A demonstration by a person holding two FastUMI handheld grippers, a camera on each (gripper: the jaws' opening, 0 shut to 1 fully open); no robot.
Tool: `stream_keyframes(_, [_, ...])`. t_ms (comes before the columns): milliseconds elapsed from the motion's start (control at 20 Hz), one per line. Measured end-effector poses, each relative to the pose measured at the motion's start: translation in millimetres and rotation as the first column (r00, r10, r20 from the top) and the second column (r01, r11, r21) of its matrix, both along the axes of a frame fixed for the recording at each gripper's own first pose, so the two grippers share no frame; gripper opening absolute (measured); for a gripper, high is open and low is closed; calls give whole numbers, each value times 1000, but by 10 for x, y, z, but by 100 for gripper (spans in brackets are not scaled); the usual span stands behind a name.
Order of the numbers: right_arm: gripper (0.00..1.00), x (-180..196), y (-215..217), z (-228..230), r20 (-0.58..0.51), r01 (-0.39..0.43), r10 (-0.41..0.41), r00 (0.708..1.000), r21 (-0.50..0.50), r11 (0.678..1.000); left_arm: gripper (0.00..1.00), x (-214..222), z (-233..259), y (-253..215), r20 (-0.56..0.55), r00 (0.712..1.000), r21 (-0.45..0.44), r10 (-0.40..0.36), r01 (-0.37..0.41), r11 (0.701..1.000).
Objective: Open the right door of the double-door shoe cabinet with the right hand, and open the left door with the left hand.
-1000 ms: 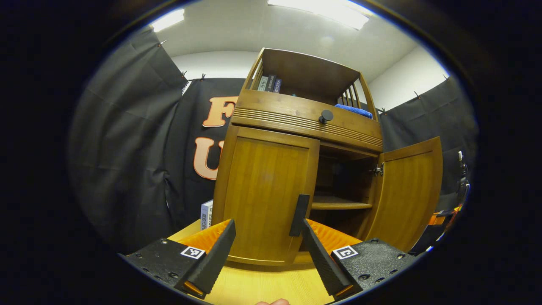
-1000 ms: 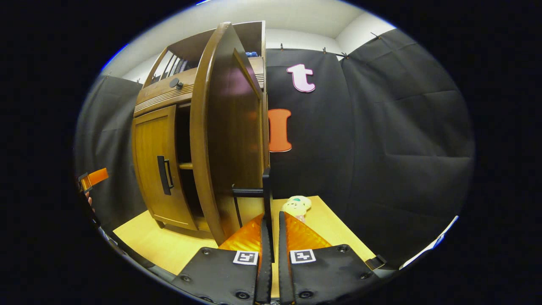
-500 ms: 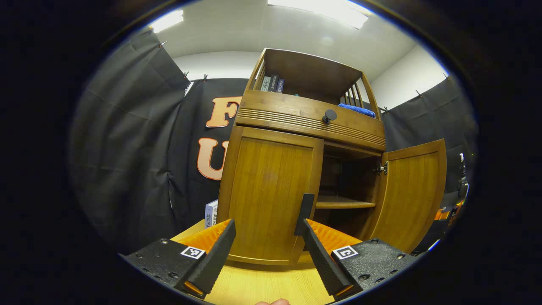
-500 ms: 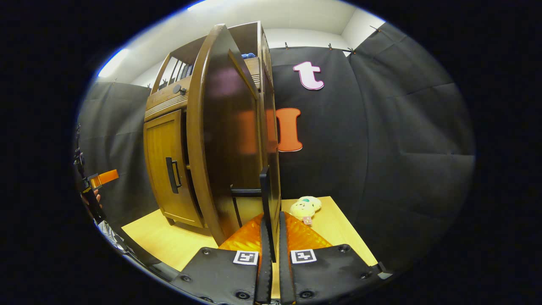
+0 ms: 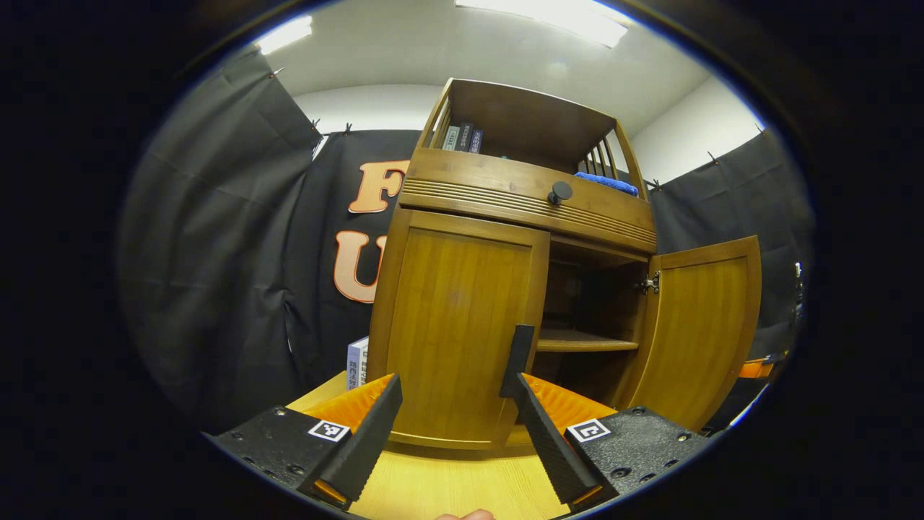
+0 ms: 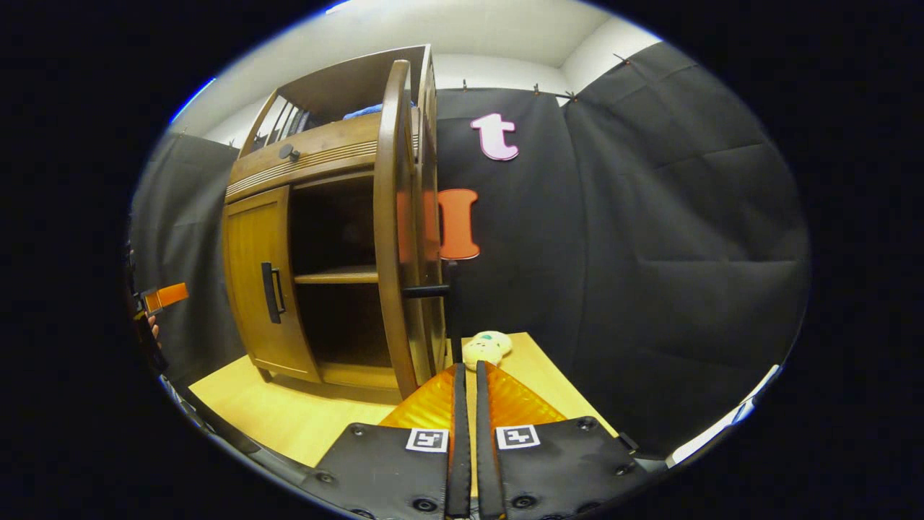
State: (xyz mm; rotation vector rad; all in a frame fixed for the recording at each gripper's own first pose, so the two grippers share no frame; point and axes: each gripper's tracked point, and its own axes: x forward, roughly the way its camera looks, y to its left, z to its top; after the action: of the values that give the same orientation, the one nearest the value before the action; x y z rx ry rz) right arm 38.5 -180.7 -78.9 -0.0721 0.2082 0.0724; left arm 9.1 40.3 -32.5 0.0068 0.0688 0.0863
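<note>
The shoe cabinet [image 5: 505, 217] is standing on the table [image 6: 289, 419] with its right door [image 5: 696, 325] swung wide and its left door [image 5: 455, 332] sitting closed. The left gripper [image 5: 451, 393] is hovering wide open before the left door's handle [image 5: 517, 350]. The right gripper [image 6: 467, 375] is pointing, fingers nearly together and gripping nothing, just below the right door's handle [image 6: 427, 291].
</note>
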Motion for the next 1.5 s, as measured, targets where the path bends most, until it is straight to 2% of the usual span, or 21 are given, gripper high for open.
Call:
stream_keyframes(150, [11,-197,88,126,23,34,-34,999,-15,999,98,162,-13,-52,-1,1000,13,-17,17,1000])
stream_keyframes(200, [11,-251,172,177,31,32,-32,999,-14,999,95,228,-17,-44,-2,1000,22,-18,18,1000])
stream_keyframes(250, [11,-331,289,232,42,23,-22,999,-5,1000,98,318,-19,-46,1,1000,30,-26,26,999])
stream_keyframes(300, [11,-386,388,272,48,14,-14,999,5,1000,92,427,-30,-77,4,999,34,-40,39,999])
stream_keyframes(500, [11,-570,757,333,65,0,-4,998,67,998,91,897,-29,-131,-5,996,83,-84,84,993])
stream_keyframes(600, [11,-618,796,380,86,21,-28,996,75,997,92,1088,-44,-136,1,996,105,-85,85,991])
stream_keyframes(650, [11,-642,820,393,94,31,-38,995,80,996,98,1165,-71,-150,-1,996,110,-87,87,990])
stream_keyframes(700, [11,-656,838,403,94,38,-46,994,83,996,91,1235,-133,-178,-13,996,111,-87,88,990])
stream_keyframes(800, [13,-729,911,382,81,30,-37,996,90,995,93,1327,-242,-238,-36,994,87,-101,103,991])
stream_keyframes(850, [5,-758,906,393,79,30,-37,996,87,996,94,1361,-297,-275,-44,993,68,-113,116,991])
stream_keyframes(900, [31,-780,904,398,76,31,-37,996,84,996,94,1374,-335,-312,-53,991,53,-123,126,991])
stream_keyframes(950, [45,-808,889,389,72,36,-42,997,80,996,98,1390,-371,-352,-62,989,43,-131,134,990])
stream_keyframes(1150, [100,-863,879,430,100,46,-52,994,55,997,98,1587,-495,-448,-84,987,25,-137,140,990])
stream_keyframes(1200, [97,-859,873,403,95,48,-53,994,56,997,91,1637,-529,-465,-86,987,29,-137,140,990])
stream_keyframes(1300, [100,-864,878,337,70,45,-50,996,72,996,94,1754,-612,-483,-102,986,37,-131,135,990])
stream_keyframes(1350, [97,-875,887,311,59,43,-47,997,82,996,92,1821,-667,-512,-111,985,38,-128,133,990])
stream_keyframes(1450, [100,-887,897,276,46,44,-48,998,83,996,87,1927,-742,-537,-114,987,49,-117,123,991])
stream_keyframes(1500, [97,-903,897,261,43,48,-51,998,73,996,87,1980,-779,-509,-115,989,58,-94,101,993])
